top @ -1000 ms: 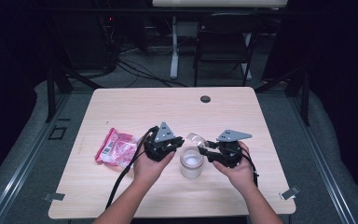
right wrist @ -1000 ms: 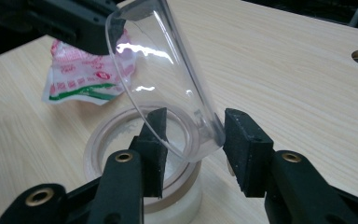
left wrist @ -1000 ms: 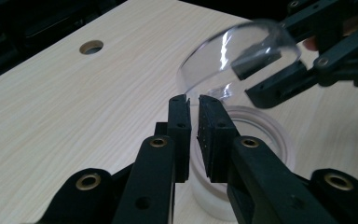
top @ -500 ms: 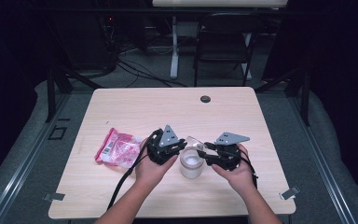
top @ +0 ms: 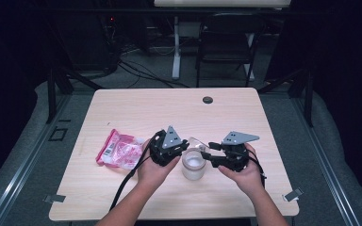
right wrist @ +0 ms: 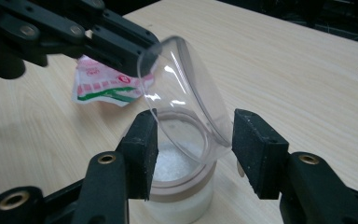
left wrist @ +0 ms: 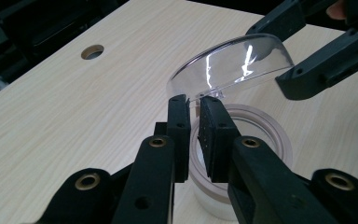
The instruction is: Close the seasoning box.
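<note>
Two grippers meet over the jar mid-table: the left gripper pinches the clear lid's rim, the right gripper's fingers have just been opening around it, so next probably comes setting the lid aside.

free: table far half, right edge | blocked: jar between tools, lid above it; pouch left
</note>
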Available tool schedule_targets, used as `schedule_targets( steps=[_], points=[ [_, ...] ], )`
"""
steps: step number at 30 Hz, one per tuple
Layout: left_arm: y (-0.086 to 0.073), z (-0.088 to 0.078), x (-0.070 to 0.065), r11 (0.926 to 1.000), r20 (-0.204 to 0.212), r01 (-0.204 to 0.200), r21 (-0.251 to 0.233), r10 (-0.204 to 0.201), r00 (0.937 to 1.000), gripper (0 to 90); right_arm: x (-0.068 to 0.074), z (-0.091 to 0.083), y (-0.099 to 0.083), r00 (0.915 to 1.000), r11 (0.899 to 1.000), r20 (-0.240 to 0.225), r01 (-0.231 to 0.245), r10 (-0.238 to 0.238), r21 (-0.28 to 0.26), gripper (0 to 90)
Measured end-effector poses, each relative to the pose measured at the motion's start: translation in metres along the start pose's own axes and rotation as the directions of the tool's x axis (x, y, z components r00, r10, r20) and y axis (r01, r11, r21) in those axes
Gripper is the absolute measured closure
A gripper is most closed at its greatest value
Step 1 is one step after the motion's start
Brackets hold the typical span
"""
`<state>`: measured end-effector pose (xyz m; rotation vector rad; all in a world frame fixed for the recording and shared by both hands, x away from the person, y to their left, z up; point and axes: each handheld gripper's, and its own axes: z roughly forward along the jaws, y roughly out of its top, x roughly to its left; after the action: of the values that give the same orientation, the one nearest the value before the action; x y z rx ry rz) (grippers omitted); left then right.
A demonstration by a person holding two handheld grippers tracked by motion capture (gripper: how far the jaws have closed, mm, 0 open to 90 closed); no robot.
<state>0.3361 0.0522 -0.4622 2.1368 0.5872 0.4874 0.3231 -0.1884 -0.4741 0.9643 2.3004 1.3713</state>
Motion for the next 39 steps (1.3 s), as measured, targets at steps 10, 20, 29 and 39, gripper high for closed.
schedule_targets(
  steps=[10, 20, 29, 39],
  points=[
    [-0.004, -0.002, -0.003, 1.0, 0.002, -0.004, -0.002, 0.004, 1.0, 82.4, 0.008, -0.01, 0.009, 0.9996, 0.999, -0.026, 0.006, -0.008, -0.053, 50.9],
    [-0.018, -0.004, -0.005, 0.9999, 0.011, 0.009, 0.006, -0.009, 0.9999, 82.4, 0.01, -0.013, 0.011, 0.9993, 0.998, -0.038, -0.002, -0.001, -0.065, 51.1],
    [-0.034, -0.004, -0.008, 0.9994, 0.018, 0.025, 0.024, -0.025, 0.9995, 81.8, 0.009, -0.013, 0.011, 0.9992, 0.997, -0.039, -0.013, 0.01, -0.072, 51.0],
    [-0.05, -0.004, -0.009, 0.9977, 0.022, 0.032, 0.06, -0.034, 0.9992, 81.8, 0.006, -0.012, 0.01, 0.9996, 0.998, -0.021, -0.018, 0.017, -0.067, 50.9]
  ],
)
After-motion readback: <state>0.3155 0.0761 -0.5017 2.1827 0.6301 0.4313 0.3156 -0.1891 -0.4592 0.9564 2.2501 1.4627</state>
